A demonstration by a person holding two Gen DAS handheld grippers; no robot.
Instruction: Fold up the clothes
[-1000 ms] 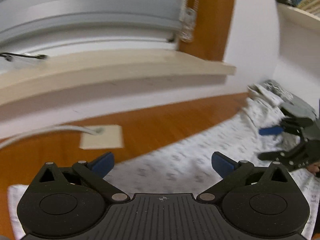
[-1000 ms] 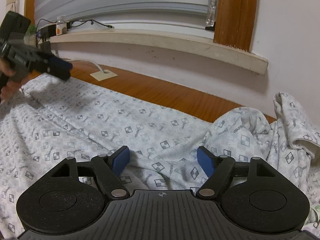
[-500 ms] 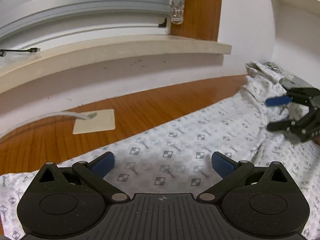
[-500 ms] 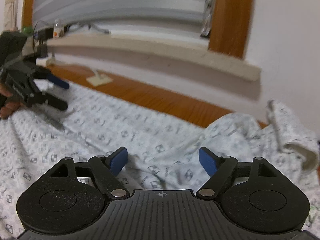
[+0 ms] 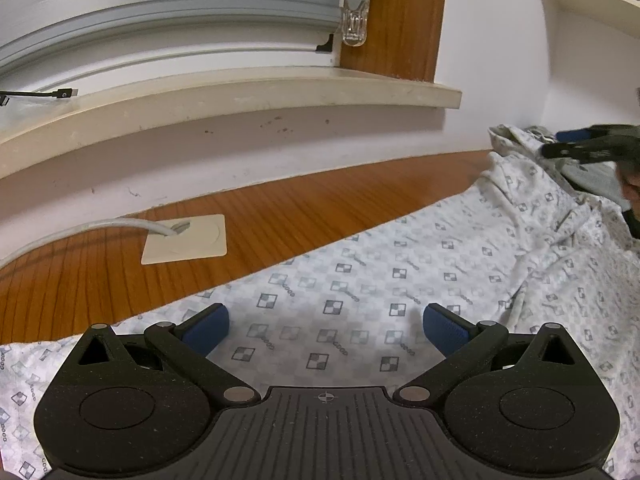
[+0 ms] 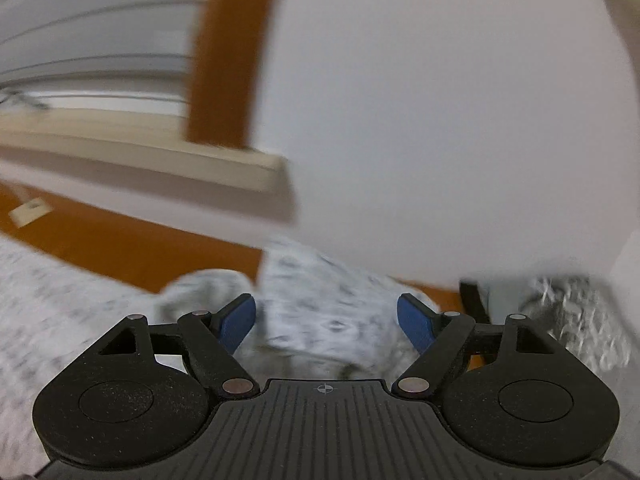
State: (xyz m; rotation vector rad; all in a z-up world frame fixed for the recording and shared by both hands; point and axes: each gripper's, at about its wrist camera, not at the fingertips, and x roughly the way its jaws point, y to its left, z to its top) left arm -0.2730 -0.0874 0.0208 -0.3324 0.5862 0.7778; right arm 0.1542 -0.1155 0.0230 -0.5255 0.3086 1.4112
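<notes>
Spread across the brown wooden tabletop (image 5: 328, 216) lies a white cotton garment printed with small grey checkered squares (image 5: 400, 276), flat in its near part and bunched into folds toward the far right by the white wall. Over the flat part hangs the left gripper (image 5: 326, 326), its black arms spread and its blue-padded fingers (image 5: 206, 328) standing wide apart with only cloth showing below them, nothing pinched. At the right edge of the left wrist view the right gripper (image 5: 576, 146) appears, above the bunched end of the garment and partly blurred, with part of a hand (image 5: 632, 184) behind it. From its own camera, which is heavily blurred, the right gripper (image 6: 326, 322) points at a rumpled heap of the same printed cloth (image 6: 320, 304); its blue pads are well apart and press on nothing, so it is open and holds nothing. Behind the table a cream window sill (image 5: 240, 100) runs under grey blinds (image 5: 160, 20), a clear plastic cord pull (image 5: 354, 20) hangs beside the brown wooden frame (image 5: 400, 20), and a white cable (image 5: 80, 232) enters a cream square cable plate (image 5: 186, 240) set in the tabletop.
</notes>
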